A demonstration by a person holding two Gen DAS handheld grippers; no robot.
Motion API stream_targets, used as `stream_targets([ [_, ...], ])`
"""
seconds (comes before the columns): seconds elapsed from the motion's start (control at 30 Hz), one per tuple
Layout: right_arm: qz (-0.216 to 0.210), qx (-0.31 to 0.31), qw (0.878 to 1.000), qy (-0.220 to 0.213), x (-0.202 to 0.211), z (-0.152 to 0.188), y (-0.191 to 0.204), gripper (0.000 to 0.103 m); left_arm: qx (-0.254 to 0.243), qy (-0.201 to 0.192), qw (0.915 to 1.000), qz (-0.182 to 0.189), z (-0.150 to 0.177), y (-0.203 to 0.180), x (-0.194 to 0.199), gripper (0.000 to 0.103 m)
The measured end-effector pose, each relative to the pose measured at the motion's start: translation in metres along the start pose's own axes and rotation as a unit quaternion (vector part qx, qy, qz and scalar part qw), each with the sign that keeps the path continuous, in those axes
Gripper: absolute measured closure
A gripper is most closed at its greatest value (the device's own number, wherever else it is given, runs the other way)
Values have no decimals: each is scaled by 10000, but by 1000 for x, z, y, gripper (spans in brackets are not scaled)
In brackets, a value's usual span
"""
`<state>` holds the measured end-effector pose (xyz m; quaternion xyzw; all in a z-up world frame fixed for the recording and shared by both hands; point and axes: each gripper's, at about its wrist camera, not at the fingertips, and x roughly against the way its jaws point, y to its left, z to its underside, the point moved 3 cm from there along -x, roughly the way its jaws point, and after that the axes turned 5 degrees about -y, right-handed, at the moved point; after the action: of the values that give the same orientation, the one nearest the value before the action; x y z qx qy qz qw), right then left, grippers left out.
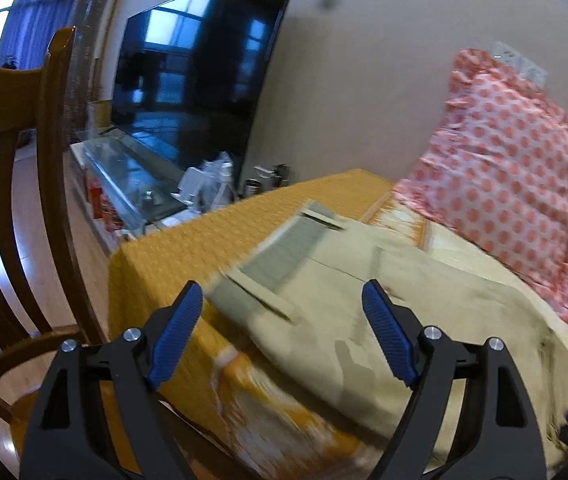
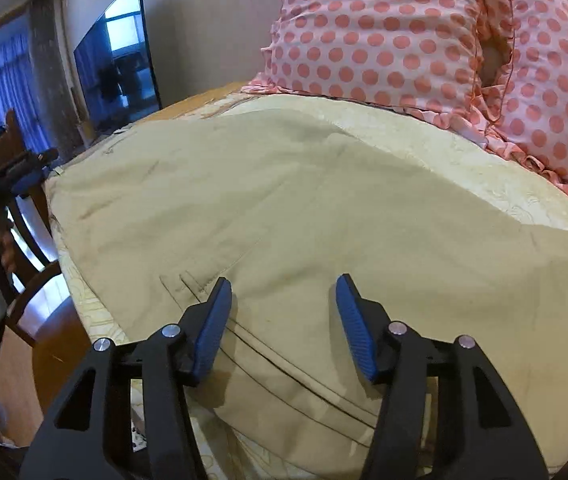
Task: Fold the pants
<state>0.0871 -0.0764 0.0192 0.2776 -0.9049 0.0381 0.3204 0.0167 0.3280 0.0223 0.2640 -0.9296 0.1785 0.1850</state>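
Beige pants (image 2: 284, 200) under both tongs (image 1: 280, 320) (image 2: 282, 312), spread wide, apparently empty.

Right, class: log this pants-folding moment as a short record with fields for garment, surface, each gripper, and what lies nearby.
garment: beige pants, spread flat, waistband end toward the television
surface: table with yellow cloth
left gripper: open, holding nothing, above the pants edge
right gripper: open, holding nothing, over the pants
nearby: pink polka-dot pillows behind the pants; wooden chair beside the table; television against the wall
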Motion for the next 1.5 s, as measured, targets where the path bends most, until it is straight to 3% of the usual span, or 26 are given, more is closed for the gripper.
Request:
stream_targets([
  [0.1, -256, -229, 9994, -37, -2, -3, -5, 39, 231, 438, 9985, -224, 2, 12, -26, 22],
  [0.17, -275, -168, 9995, -51, -1, 3, 0, 34, 205, 391, 9989, -166, 6, 10, -25, 22],
  [0.43, -221, 33, 9997, -78, -6, 7, 13, 22, 486, 481, 9922, 1041, 40, -40, 6, 18],
  [0.53, -274, -42, 9996, -104, -3, 8, 11, 22, 1006, 605, 9836, 1373, 39, -45, 3, 20],
  [0.63, -403, -225, 9988, -146, 4, 11, 5, 22, 1913, 734, 9684, 1423, 34, -25, -11, 46],
  [0.7, -489, -320, 9981, -190, 12, 14, 1, 23, 2443, 808, 9556, 1434, 35, -10, -18, 87],
  [0.73, -517, -369, 9977, -218, 16, 16, -1, 23, 2540, 856, 9528, 1426, 34, -6, -20, 88],
  [0.8, -566, -504, 9967, -301, 26, 20, -9, 23, 2120, 844, 9656, 1248, 24, -19, -16, 93],
  [0.87, -536, -660, 9954, -435, 38, 23, -20, 23, 1450, 580, 9806, 1189, 8, -46, -1, 94],
  [0.93, -439, -860, 9935, -600, 50, 26, -34, 23, 829, 369, 9852, 1455, -11, -87, 18, 95],
  [1.0, -275, -1146, 9898, -804, 67, 30, -54, 23, 42, 158, 9832, 1820, -23, -145, 40, 95],
  [1.03, -190, -1266, 9877, -896, 75, 32, -63, 23, -326, 91, 9784, 2037, -24, -176, 51, 95],
  [1.13, 199, -1582, 9800, -1188, 102, 40, -92, 23, -1296, 3, 9467, 2950, -4, -267, 91, 94],
  [1.17, 364, -1710, 9761, -1291, 112, 44, -102, 23, -1601, 32, 9313, 3271, 10, -294, 105, 94],
  [1.2, 490, -1824, 9725, -1365, 121, 48, -110, 23, -1973, 183, 9083, 3683, 36, -328, 121, 93],
  [1.23, 610, -1925, 9691, -1419, 128, 51, -118, 23, -2181, 303, 8953, 3873, 52, -344, 129, 92],
  [1.27, 769, -2038, 9649, -1466, 137, 55, -128, 23, -2576, 521, 8737, 4094, 85, -368, 140, 92],
  [1.33, 1054, -2233, 9573, -1503, 149, 63, -146, 23, -3193, 822, 8418, 4274, 136, -392, 148, 91],
  [1.4, 1219, -2391, 9520, -1471, 154, 69, -161, 22, -3646, 1161, 8170, 4314, 180, -402, 151, 91],
  [1.47, 1311, -2545, 9473, -1440, 157, 74, -172, 22, -3769, 1427, 8021, 4407, 205, -402, 150, 91],
  [1.5, 1331, -2624, 9448, -1438, 158, 75, -177, 22, -3758, 1388, 8033, 4406, 206, -401, 151, 91],
])
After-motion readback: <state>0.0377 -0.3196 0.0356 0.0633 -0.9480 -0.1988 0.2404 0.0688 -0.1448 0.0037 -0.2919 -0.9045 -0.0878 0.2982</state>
